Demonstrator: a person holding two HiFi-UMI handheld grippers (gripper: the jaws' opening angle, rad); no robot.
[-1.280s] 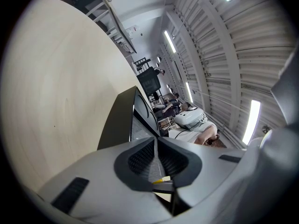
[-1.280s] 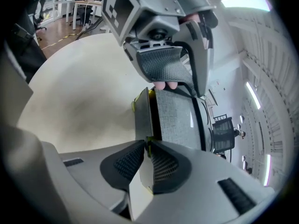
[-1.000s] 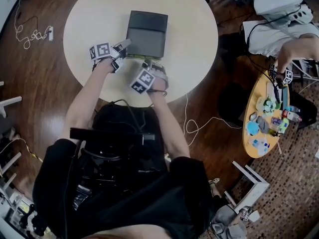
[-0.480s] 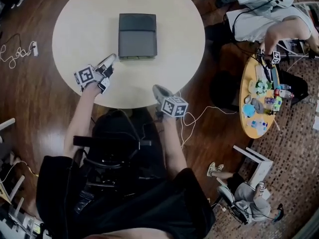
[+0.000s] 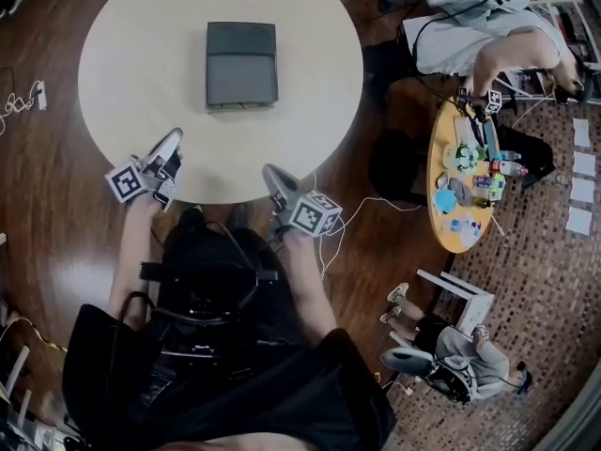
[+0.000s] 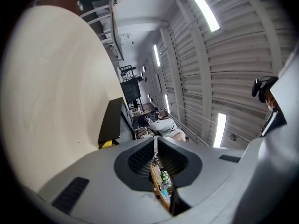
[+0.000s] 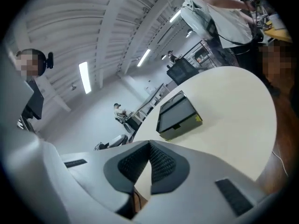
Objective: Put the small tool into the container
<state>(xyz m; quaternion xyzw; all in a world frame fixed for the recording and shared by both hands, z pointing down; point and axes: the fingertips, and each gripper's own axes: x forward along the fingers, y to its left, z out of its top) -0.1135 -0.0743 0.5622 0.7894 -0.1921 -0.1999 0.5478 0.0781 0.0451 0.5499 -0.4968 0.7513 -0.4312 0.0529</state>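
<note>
Two hand-held grippers are seen at the near edge of one round table [image 5: 122,83], whose top is smooth, matt and cream-coloured. At the left, the left gripper [image 5: 172,141] is held across the table's rim. Its ribbed dark pads [image 6: 140,160] are pressed together with nothing between them, and one marker cube [image 5: 127,181] is carried at its rear. Farther in, near the table's middle, one container [image 5: 241,64] is set flat. It is a low, dark grey, rectangular box with squared corners, its lid shut and its top divided by one seam into two panels. One small yellow tab [image 7: 197,120] is seen at a lower corner of it. The small tool cannot be made out in any view. To the right, the right gripper [image 5: 272,172] is held at the table's near edge, well apart from the container. Its jaws have just been closing and are met, empty. A second marker cube [image 5: 315,214] is borne on it. At the far right, one oval yellow table [image 5: 460,244], strewn with small coloured things, is attended by another person [image 5: 470,36].
</note>
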